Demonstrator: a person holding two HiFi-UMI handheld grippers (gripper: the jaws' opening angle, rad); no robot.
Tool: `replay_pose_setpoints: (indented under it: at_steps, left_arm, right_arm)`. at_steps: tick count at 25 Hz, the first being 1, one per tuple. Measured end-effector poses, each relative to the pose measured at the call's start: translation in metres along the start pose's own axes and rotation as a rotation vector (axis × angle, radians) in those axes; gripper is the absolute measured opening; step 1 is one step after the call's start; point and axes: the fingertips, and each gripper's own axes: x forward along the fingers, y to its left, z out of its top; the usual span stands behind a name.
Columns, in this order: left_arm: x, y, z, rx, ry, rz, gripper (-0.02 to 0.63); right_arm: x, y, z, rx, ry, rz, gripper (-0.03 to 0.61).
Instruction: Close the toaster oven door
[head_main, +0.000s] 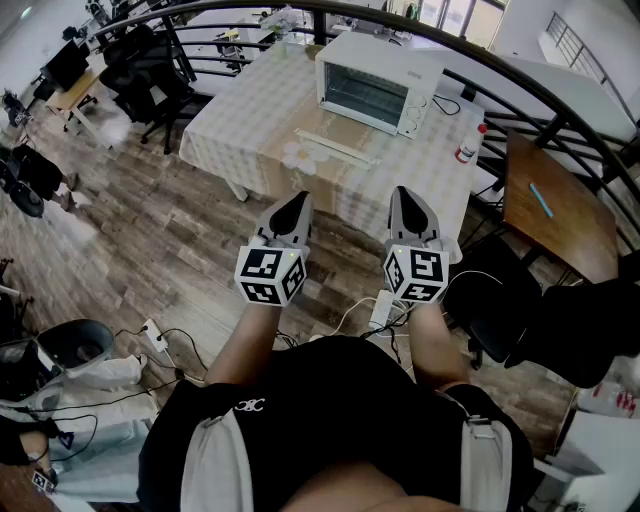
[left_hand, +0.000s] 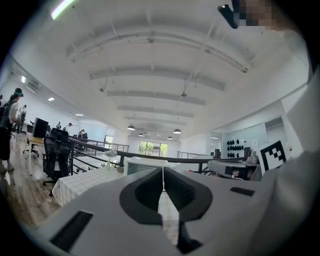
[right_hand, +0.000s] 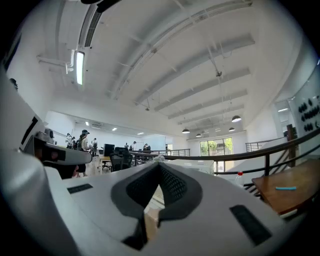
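Note:
A white toaster oven stands at the far right of a table with a checkered cloth. Its glass door looks upright against the front. Both grippers are held level over the wooden floor, well short of the table. My left gripper is shut with nothing between its jaws; in the left gripper view its pads meet and the oven shows far ahead. My right gripper is also shut and empty, its tips touching.
A curved black railing runs past the table. A red-capped bottle stands at the table's right corner. A brown wooden table with a blue pen is at the right. Office chairs stand at the left; a power strip and cables lie on the floor.

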Motion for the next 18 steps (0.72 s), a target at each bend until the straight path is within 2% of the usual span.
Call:
replay_pose_setpoints:
  at_steps: [10,18]
  left_arm:
    - [-0.007,0.004,0.006,0.001,-0.011,-0.018,0.018]
    - [-0.013,0.025,-0.004,0.006,-0.002,-0.041,0.018]
  right_arm:
    - [-0.001,0.012,0.008,0.022,-0.015,-0.004,-0.006]
    - [-0.004,0.035,0.004,0.016,-0.022,-0.023,-0.006]
